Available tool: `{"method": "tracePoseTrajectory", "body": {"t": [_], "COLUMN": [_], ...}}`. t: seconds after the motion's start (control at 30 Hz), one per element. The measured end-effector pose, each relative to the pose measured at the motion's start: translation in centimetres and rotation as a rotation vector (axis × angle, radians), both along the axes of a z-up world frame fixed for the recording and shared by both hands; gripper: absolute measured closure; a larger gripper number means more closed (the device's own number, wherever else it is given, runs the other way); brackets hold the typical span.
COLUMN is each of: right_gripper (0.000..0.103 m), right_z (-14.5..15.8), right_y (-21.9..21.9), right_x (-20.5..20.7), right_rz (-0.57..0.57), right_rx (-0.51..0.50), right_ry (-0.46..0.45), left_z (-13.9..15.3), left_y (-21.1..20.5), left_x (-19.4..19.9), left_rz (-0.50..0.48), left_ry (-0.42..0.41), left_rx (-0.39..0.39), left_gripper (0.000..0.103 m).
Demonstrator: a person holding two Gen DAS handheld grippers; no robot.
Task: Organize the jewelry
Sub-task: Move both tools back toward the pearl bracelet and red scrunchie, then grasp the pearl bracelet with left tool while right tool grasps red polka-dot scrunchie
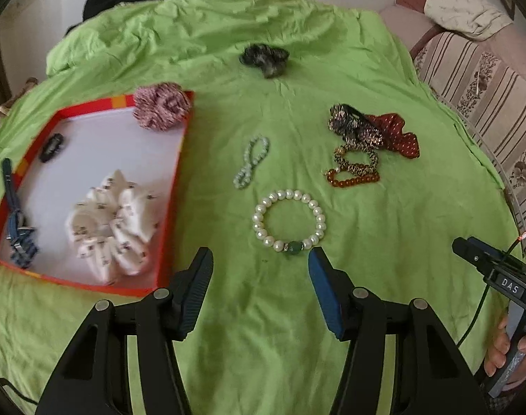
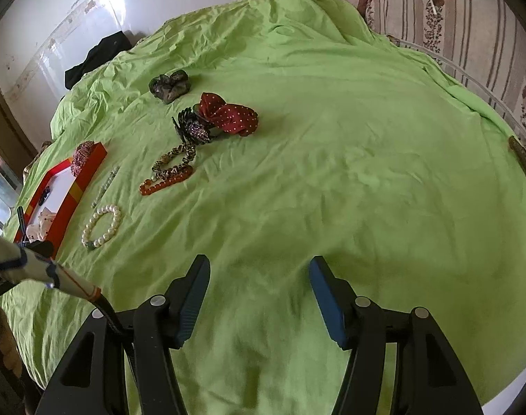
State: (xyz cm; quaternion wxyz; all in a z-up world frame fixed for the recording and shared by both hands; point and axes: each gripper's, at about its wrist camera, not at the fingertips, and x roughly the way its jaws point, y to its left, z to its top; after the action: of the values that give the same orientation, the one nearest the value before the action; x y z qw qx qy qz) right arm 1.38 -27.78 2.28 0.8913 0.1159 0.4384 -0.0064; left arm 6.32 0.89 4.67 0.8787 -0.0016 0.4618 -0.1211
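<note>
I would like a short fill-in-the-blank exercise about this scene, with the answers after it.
1. The white scrunchie lies inside the red ____.
2. The pearl bracelet lies on the ____ cloth.
3. The left gripper holds ____.
4. The red bow has white ____.

Answers: tray; green; nothing; dots

Light: soft daylight, my views evenly bright. Glare on the white wall [image 2: 100, 10]. Faint shadows on the green cloth [image 1: 263, 328]. Edges bowed, corners black; slight blur.
</note>
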Motion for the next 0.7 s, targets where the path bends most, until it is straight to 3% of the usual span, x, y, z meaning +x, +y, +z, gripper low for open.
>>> {"method": "tracePoseTrajectory", "body": {"t": [0.23, 0.47, 0.7], "right_gripper": [0.039, 0.039, 0.039], "right_z": [0.1, 1.9, 1.2], "right_y": [0.3, -1.0, 0.5], "right_x": [3.5, 8.6, 13.3], "right_rz": [0.020, 0.002, 0.069], "right_rx": [-0.014, -0.058, -0.160], "right_ry": [-0.002, -0.082, -0.071], "left_z": [-2.2, -3.6, -4.4], "left_y": [-1.0, -1.4, -1.6], "left_x": [2.7, 4.7, 5.5], "left_rz": [-0.007, -0.028, -0.047], "left_ry": [0.057, 0.072, 0.067], "left_rx": [-0.026, -0.059, -0.088], "left_gripper": [0.047, 0.047, 0.047]}}
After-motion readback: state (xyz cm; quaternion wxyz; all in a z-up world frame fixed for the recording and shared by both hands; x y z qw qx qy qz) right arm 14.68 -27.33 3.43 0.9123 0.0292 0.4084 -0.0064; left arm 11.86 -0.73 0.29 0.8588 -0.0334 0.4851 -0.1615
